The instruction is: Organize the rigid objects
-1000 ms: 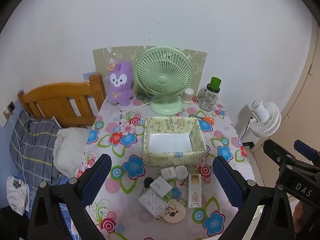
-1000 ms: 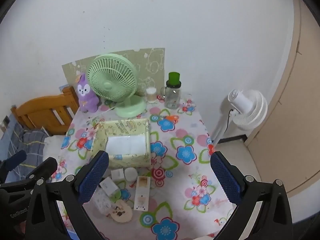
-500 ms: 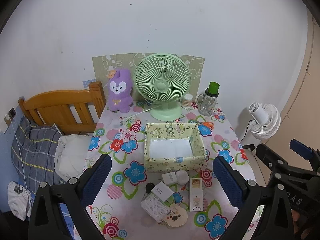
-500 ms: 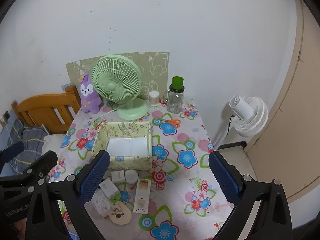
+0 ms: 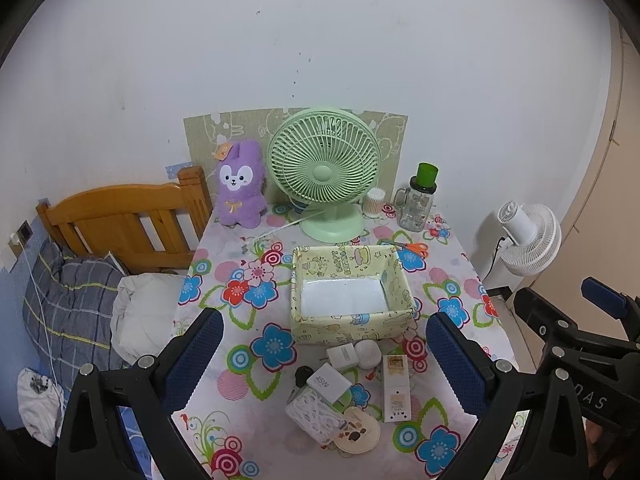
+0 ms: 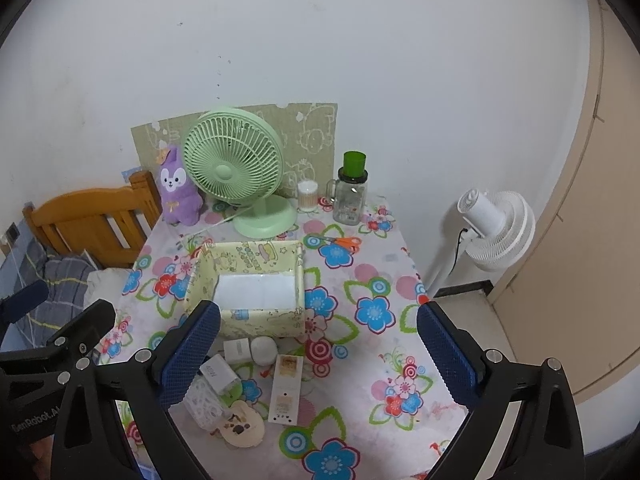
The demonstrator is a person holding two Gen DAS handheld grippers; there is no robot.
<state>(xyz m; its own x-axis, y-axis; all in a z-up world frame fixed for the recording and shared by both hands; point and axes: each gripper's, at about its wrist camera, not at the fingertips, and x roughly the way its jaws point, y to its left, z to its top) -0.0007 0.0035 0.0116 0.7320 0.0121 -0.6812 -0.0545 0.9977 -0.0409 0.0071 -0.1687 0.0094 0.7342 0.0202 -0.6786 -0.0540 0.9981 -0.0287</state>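
Observation:
A yellow patterned box (image 5: pixel 352 292) stands empty in the middle of the floral table (image 5: pixel 236 276); it also shows in the right wrist view (image 6: pixel 248 284). In front of it lies a cluster: a white charger (image 5: pixel 329 382), a square white adapter (image 5: pixel 342 356), a round white puck (image 5: pixel 368 353), a long white card pack (image 5: pixel 395 388), a white mesh case (image 5: pixel 316 416) and a round beige disc (image 5: pixel 357 434). My left gripper (image 5: pixel 324 364) is open, high above the cluster. My right gripper (image 6: pixel 318 354) is open, above the same items.
A green desk fan (image 5: pixel 324 172), a purple plush rabbit (image 5: pixel 240 184), a cotton-swab jar (image 5: pixel 373 202), a glass jar with green lid (image 5: pixel 418 200) and orange scissors (image 5: pixel 412 246) stand behind the box. A wooden bed headboard (image 5: pixel 120 220) is left, a white floor fan (image 5: pixel 528 236) right.
Both grippers have pulled back and risen, so the table appears lower and smaller in both views. Nothing on the table has moved. Both grippers stay open.

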